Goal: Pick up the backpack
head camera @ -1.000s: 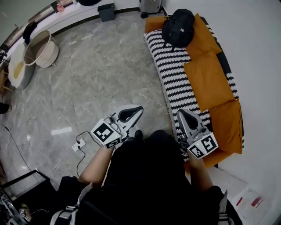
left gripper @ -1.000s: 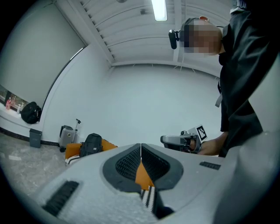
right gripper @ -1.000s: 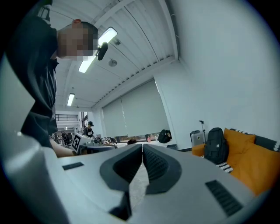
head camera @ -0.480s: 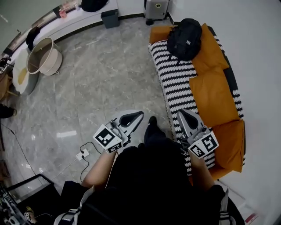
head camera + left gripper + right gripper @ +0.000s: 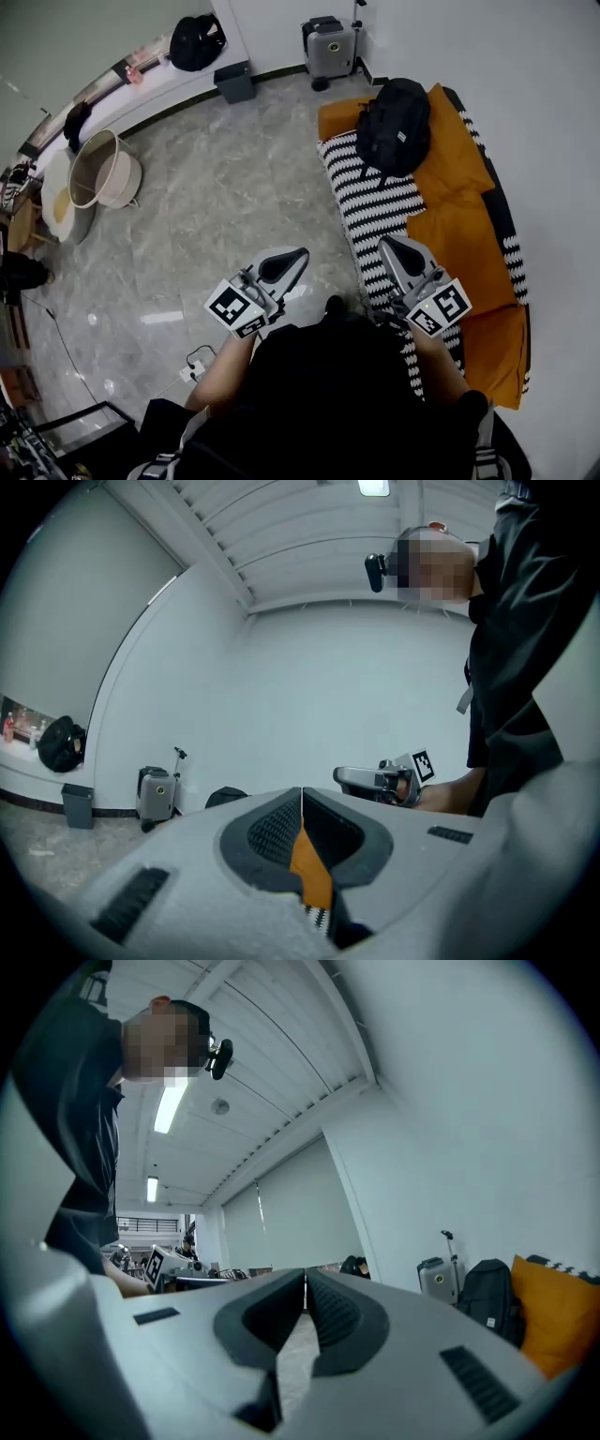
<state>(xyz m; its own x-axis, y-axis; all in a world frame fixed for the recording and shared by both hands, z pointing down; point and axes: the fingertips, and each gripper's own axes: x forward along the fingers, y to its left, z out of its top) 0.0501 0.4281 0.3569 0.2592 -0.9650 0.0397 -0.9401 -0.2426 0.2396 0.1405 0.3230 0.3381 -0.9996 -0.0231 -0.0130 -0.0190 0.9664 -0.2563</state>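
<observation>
The black backpack (image 5: 396, 127) stands upright at the far end of the sofa (image 5: 375, 202), leaning on an orange cushion (image 5: 457, 155). In the right gripper view the backpack (image 5: 489, 1297) shows at the right, beside that cushion. My left gripper (image 5: 298, 255) hovers over the floor left of the sofa, shut and empty. My right gripper (image 5: 386, 246) hangs over the striped seat, also shut and empty. Both are well short of the backpack. In the gripper views the left gripper (image 5: 301, 794) and the right gripper (image 5: 306, 1277) show their jaws pressed together.
A grey suitcase (image 5: 330, 42) stands against the far wall behind the sofa, a grey bin (image 5: 234, 82) to its left. Another black bag (image 5: 195, 42) sits on a ledge. Round baskets (image 5: 105, 169) stand at the left. A power strip with a cable (image 5: 197, 361) lies near my feet.
I have walked forward along the sofa; the backpack, sofa and far wall have come nearer in the head view. Both grippers stay shut.
</observation>
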